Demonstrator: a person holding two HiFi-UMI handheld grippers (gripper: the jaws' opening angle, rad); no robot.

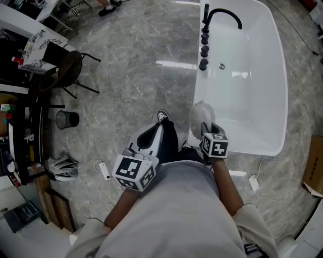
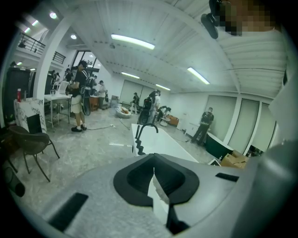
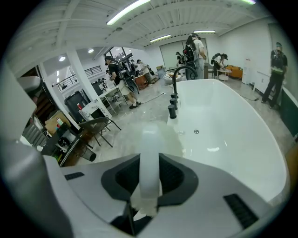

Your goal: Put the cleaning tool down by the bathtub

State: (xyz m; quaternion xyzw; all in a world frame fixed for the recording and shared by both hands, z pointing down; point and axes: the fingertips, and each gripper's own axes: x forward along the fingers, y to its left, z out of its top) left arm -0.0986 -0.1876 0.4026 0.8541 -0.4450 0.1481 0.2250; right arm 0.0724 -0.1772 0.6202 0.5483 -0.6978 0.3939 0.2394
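Note:
The cleaning tool is a white stick handle [image 3: 150, 162] with a pale fluffy head [image 1: 200, 117]. My right gripper [image 1: 208, 130] is shut on the handle, which runs up between its jaws in the right gripper view. The fluffy head hangs over the floor against the near left side of the white bathtub [image 1: 275, 108]. The tub's black tap [image 1: 222, 14] stands at its far end. My left gripper [image 1: 151, 138] hovers above the floor left of the tub, jaws together, holding nothing that I can see. In the left gripper view its jaws [image 2: 154, 169] meet in a thin line.
A black chair [image 1: 70, 70] and a wire bin [image 1: 66, 119] stand on the grey marble floor to the left. A white plug and cable [image 1: 103, 170] lie near my feet. A cardboard box [image 1: 315, 166] sits right of the tub. People stand far off in the room.

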